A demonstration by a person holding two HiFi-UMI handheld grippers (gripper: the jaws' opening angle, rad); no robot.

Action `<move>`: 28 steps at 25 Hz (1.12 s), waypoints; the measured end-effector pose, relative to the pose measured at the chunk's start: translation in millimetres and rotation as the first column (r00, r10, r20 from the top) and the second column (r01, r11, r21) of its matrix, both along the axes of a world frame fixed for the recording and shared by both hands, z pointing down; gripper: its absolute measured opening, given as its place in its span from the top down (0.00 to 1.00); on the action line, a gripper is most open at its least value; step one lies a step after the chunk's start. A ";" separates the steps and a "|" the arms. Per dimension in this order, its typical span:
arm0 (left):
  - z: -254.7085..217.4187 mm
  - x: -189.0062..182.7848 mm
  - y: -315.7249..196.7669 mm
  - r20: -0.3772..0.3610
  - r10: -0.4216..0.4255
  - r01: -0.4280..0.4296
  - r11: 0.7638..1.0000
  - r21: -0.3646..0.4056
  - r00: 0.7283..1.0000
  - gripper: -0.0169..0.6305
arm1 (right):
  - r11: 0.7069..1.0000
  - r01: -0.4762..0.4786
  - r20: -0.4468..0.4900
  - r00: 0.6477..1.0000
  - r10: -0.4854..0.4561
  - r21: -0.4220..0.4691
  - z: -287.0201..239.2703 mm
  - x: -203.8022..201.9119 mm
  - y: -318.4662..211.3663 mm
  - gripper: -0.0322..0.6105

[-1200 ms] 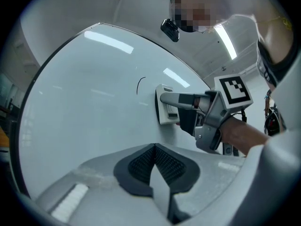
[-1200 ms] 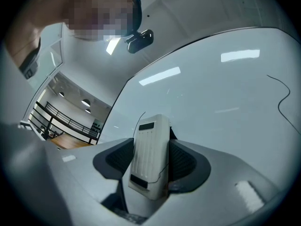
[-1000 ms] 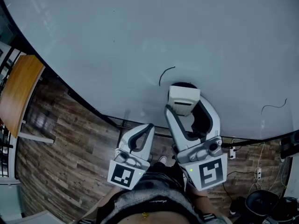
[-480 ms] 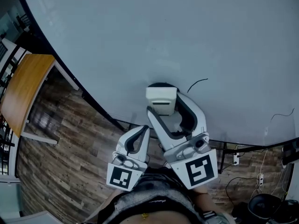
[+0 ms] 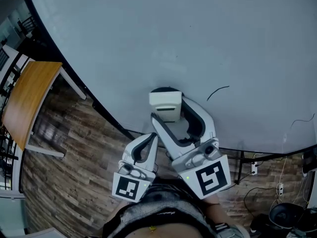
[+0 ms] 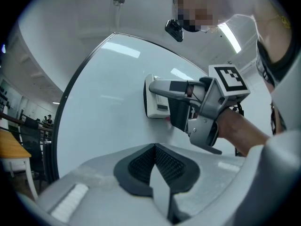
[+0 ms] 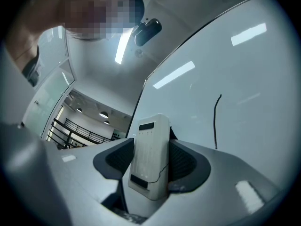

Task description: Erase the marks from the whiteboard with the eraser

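The eraser (image 5: 165, 103) seems to press on the whiteboard (image 5: 148, 33), pinched by the right gripper (image 7: 149, 160). A black mark (image 5: 217, 92) lies near, at its 3 o'clock. Wiping is the step now, so the next wipe should go that way. The left gripper (image 6: 154, 166) is pressed together, empty.

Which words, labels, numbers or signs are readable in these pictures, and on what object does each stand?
No text is readable.
On the eraser: dark label patches, too blurred to read.
On the person's waistband: print too small to read.
On the marker cubes: black-and-white square patterns, no words.
On the whiteboard: only pen strokes, no letters.
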State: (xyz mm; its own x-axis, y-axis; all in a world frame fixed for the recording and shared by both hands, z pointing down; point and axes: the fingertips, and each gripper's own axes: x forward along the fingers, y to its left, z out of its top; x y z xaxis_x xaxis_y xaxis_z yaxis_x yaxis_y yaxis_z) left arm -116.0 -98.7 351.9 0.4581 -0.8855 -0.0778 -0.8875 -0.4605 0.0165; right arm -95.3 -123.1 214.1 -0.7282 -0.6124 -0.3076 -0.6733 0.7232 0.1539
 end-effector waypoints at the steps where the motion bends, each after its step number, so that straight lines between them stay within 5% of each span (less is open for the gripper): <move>1: -0.1 2.7 -0.8 0.002 0.010 -0.010 1.000 0.000 1.000 0.97 | 1.000 -0.006 0.004 1.000 0.006 0.002 -0.9 2.5 -0.4 0.58; 20: -2.4 117.3 9.2 -0.021 0.174 -0.175 0.985 -0.015 0.984 0.97 | 0.969 -0.245 0.013 0.969 0.245 0.037 -12.0 147.5 10.1 0.58; 28: -0.6 141.9 16.1 -0.032 0.164 -0.164 0.986 -0.019 0.986 0.97 | 0.961 -0.273 -0.009 0.962 0.274 0.036 -7.6 178.3 11.0 0.58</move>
State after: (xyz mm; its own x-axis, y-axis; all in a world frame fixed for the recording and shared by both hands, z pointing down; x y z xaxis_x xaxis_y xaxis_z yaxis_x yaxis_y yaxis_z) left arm 25.9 -82.5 351.2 0.5949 -0.8002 -0.0752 -0.7990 -0.5990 0.0534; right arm 83.1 -112.1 206.5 -0.5389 -0.7780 -0.3228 -0.8421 0.5061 0.1862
